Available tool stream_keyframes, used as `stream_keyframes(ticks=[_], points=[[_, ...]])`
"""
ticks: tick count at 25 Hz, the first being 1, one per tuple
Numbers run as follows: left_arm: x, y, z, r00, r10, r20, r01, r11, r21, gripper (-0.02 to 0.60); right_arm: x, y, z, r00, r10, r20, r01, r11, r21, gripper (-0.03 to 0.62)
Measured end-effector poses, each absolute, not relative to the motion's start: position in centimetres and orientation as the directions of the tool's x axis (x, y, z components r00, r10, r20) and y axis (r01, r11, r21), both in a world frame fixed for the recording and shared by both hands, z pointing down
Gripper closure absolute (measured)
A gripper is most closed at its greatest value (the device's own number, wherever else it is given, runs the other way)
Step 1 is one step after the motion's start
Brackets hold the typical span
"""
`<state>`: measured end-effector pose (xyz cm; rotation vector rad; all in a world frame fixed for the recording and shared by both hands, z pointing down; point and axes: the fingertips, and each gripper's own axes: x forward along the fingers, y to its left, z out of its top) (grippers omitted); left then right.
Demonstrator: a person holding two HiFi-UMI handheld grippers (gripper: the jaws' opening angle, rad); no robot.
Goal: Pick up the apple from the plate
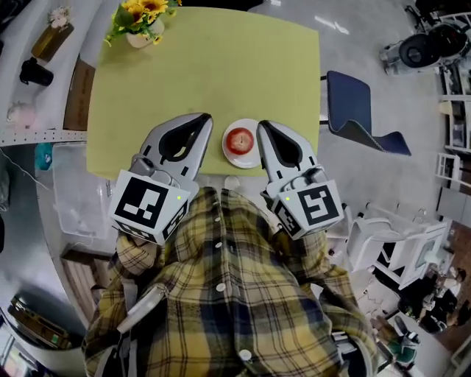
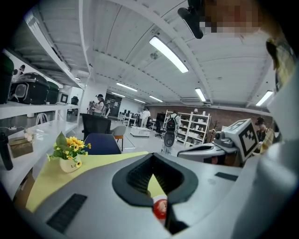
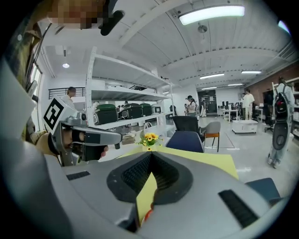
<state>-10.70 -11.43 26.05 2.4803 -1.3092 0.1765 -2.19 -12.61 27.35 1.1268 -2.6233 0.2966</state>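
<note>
A red apple [image 1: 239, 140] lies on a small white plate [image 1: 237, 162] at the near edge of the yellow-green table [image 1: 206, 66]. My left gripper [image 1: 207, 118] is just left of the plate, its jaws shut and empty. On the plate's other side, my right gripper [image 1: 262, 125] is shut too and holds nothing. Neither touches the apple. In the left gripper view the apple [image 2: 160, 208] shows through the gap below the closed tips of the left gripper [image 2: 152, 156]. In the right gripper view only a red sliver of the apple [image 3: 146, 215] shows under the right gripper [image 3: 152, 158].
A pot of yellow flowers [image 1: 140, 18] stands at the table's far left corner. A blue chair [image 1: 353, 110] is at the table's right side. White shelving with boxes runs along the left [image 1: 29, 74]. My plaid shirt [image 1: 228, 294] fills the near foreground.
</note>
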Motion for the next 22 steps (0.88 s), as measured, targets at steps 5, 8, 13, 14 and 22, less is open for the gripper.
stream_keyframes(ticks=[5,8,13,14,22], points=[[-12.6,-13.6,27.1,0.637,-0.721,0.274,-0.771,-0.591,0.239,0.574,-3.6,-14.3,28.4,-0.587,-0.733,0.344,-0.796,0.6,-0.08,0.597],[-12.6,-14.4,27.4,0.668,-0.692,0.275,-0.744,-0.619,0.251,0.574,-3.5,-14.7,28.7,-0.547,-0.755,0.362,-0.825,0.56,-0.079,0.597],[-11.1,-14.7,27.6,0.698,-0.658,0.283,-0.716,-0.643,0.271,0.574,-2.3,-14.5,29.2,-0.513,-0.764,0.392,-0.848,0.521,-0.095,0.597],[-10.9,-14.8,27.7,0.699,-0.656,0.284,-0.715,-0.643,0.274,0.574,-2.0,-14.4,29.5,-0.512,-0.76,0.4,-0.848,0.522,-0.093,0.597],[-9.2,-14.8,27.9,0.682,-0.672,0.29,-0.732,-0.63,0.261,0.574,0.0,-14.1,30.9,-0.535,-0.733,0.421,-0.833,0.542,-0.115,0.597]])
